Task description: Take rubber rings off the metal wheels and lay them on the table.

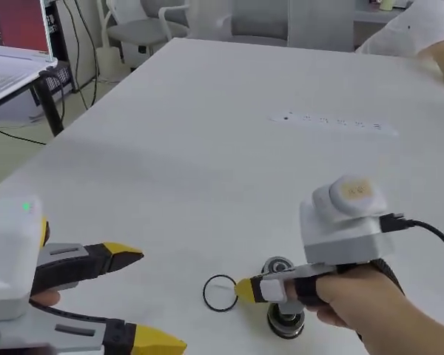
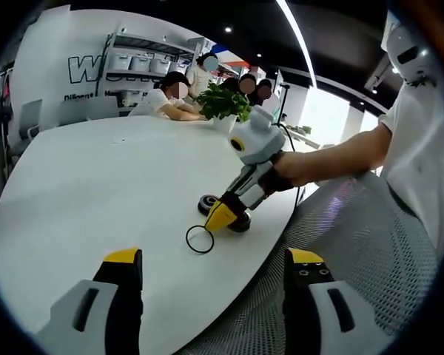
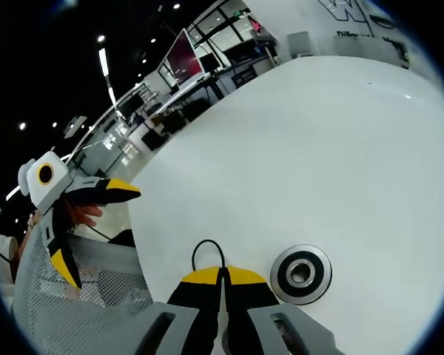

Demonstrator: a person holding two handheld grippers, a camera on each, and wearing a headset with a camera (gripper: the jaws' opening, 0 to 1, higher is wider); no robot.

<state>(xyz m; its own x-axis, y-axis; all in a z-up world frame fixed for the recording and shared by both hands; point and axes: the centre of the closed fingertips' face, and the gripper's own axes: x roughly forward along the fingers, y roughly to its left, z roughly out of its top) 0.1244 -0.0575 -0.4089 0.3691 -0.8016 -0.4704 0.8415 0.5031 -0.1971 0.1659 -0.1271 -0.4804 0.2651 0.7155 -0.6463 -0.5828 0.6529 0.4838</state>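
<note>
- Rubber ring (image 1: 205, 293) lies flat on the table (image 1: 207, 148) beside the metal wheels (image 1: 279, 265), rim pinched in your right gripper's (image 3: 223, 272) closed jaws.
- Your left gripper (image 2: 213, 256) stands open, well apart.

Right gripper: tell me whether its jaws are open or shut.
Shut. In its own view the right gripper has its yellow tips pressed together, no gap, closed on the near edge of the rubber ring.
</note>
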